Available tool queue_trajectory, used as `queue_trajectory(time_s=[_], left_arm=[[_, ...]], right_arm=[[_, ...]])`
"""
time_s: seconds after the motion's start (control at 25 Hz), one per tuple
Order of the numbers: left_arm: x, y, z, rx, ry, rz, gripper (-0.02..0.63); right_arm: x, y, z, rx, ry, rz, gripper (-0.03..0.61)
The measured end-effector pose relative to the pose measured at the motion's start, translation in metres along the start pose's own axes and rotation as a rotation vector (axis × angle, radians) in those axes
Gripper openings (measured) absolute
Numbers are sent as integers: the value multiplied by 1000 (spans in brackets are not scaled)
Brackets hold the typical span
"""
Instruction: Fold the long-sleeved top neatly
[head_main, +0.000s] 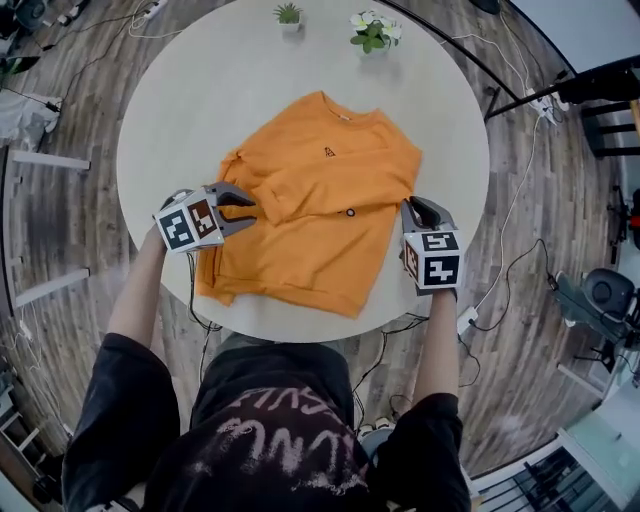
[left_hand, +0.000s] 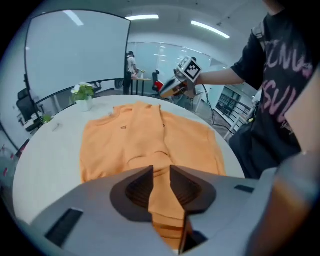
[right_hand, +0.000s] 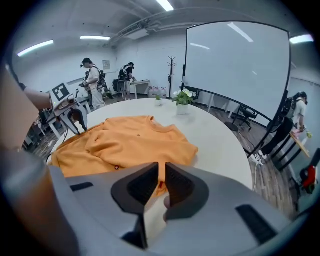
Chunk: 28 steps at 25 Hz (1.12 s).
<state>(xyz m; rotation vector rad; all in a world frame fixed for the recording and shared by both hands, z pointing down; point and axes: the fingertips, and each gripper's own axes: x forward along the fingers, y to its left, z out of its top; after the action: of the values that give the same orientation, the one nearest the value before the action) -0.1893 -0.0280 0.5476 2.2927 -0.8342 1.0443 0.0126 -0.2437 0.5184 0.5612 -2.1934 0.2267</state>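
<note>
Counter (head_main: 170, 110) round, white | top (head_main: 330, 190) looks soft, limp: we'd grip hem, cuffs | left tongs (head_main: 248, 205), right tongs (head_main: 411, 207) slightly spread, empty

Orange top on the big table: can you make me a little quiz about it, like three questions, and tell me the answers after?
1. True or false: the table under the orange top is square.
2. Pick one. Where is the right hand-held gripper?
A. beside the top's right edge, near the hem
B. resting on the neckline
C. out past the table's far edge
3. Count: how many small potted plants stand at the far side of the table?

Key: 1 false, the table is round; 2 A; 3 two.
</note>
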Motion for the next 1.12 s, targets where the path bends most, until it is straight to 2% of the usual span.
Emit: queue_trajectory(time_s=[0.16,0.24,0.32,0.4,0.44,0.48,0.56,0.8,0.96,1.12], left_arm=[[-12,33,14,-111,-89,82,129],[-4,43,19,-138,-99,96,157],[11,50,18,-152,-68,98,172],[26,52,9,-157,4,84,173],[33,52,3,-152,46,74,168],[38,52,-1,-135,79,70,137],[37,55,1,-81,106,90,29],[4,90,40,25,71,189,29],[-14,116,53,80,107,256,29],[-24,144,59,75,128,295,29]], right_arm=[[17,3,4,-11,21,12,57],[21,5,4,-17,27,17,58],[24,2,1,-24,33,14,60],[25,-5,-2,-13,36,4,60],[25,-9,-4,-2,36,0,61],[25,-14,-7,8,37,-4,63],[24,-20,-15,20,43,-9,66],[20,-27,-34,45,65,-6,81],[19,-28,-39,53,64,-1,84],[19,-32,-41,56,69,-1,86]])
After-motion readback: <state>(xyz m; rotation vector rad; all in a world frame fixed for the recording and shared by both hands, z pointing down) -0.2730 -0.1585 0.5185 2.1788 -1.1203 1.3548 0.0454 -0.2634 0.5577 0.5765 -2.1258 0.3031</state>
